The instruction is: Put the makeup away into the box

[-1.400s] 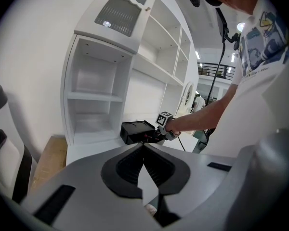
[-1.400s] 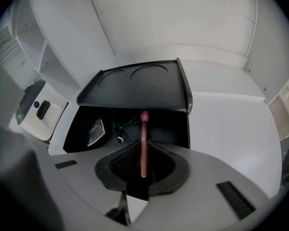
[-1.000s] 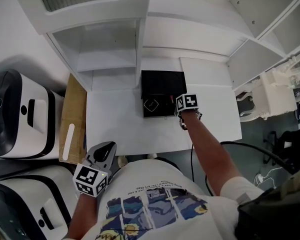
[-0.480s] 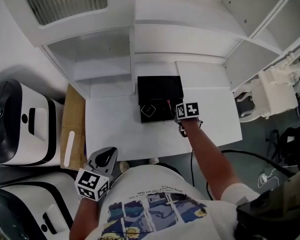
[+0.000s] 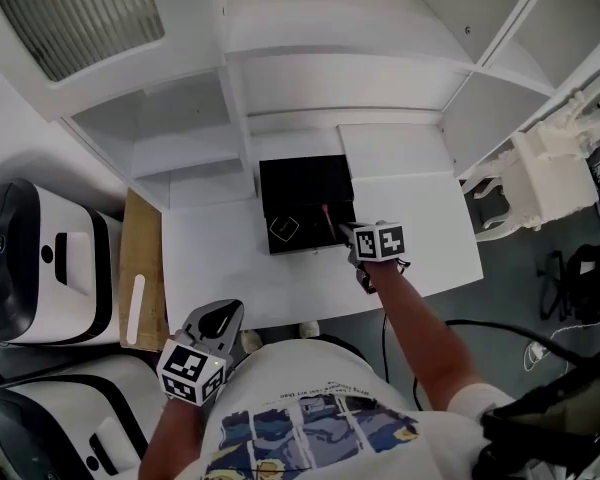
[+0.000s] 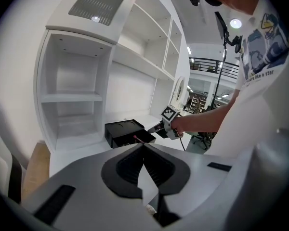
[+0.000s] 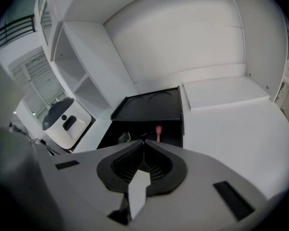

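Observation:
A black box (image 5: 300, 180) stands on the white table (image 5: 220, 258) with its drawer (image 5: 302, 236) pulled out. In the drawer lie a pink makeup stick (image 5: 325, 215) and a black compact (image 5: 283, 228). My right gripper (image 5: 348, 232) hovers at the drawer's right front corner, its jaws closing to shut with nothing between them. In the right gripper view the stick (image 7: 158, 131) and the compact (image 7: 124, 137) lie just beyond the tips (image 7: 143, 141). My left gripper (image 5: 220, 314) is held near the table's front edge, shut and empty. From there the box (image 6: 124, 129) looks far off.
White shelving (image 5: 310, 58) rises behind the box. A raised white slab (image 5: 395, 163) lies right of it. A wooden board (image 5: 143, 268) and white machines (image 5: 40, 253) stand at the left. A white chair (image 5: 495, 208) is off the table's right end.
My right gripper has drawn back and up from the drawer and closed. The pink stick it was near now lies in the drawer. My left gripper has shifted slightly.

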Action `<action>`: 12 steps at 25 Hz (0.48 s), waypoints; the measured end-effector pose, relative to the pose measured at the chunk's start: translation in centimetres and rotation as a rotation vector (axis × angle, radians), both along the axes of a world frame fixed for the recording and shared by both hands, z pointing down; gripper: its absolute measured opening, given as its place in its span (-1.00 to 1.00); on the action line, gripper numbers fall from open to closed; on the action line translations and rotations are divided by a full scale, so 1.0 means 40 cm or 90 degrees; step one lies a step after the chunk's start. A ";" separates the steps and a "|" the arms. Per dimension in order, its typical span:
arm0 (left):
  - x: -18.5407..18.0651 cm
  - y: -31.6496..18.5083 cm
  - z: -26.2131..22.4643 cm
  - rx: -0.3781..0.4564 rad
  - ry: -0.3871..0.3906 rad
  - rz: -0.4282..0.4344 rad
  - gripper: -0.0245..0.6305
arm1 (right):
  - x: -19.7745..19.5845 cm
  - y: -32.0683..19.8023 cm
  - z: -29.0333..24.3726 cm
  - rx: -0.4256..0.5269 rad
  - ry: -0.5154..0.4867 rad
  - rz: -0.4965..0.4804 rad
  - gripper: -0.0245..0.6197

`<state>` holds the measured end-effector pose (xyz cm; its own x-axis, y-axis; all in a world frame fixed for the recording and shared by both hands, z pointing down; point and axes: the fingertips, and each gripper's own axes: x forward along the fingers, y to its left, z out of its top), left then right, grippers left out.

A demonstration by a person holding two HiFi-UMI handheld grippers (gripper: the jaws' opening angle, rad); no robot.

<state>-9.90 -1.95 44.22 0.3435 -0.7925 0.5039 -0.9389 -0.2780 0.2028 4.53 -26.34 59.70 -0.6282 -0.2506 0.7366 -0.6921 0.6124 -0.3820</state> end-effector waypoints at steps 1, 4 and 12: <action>0.012 -0.007 0.000 -0.002 0.000 0.004 -0.88 | 0.007 0.008 -0.008 0.001 -0.011 -0.003 -0.82; 0.045 -0.027 0.002 -0.007 -0.002 0.014 -0.88 | 0.033 0.031 -0.031 0.004 -0.038 -0.014 -0.82; 0.125 -0.089 0.015 -0.014 -0.008 0.028 -0.88 | 0.100 0.092 -0.062 0.018 -0.086 -0.063 -0.83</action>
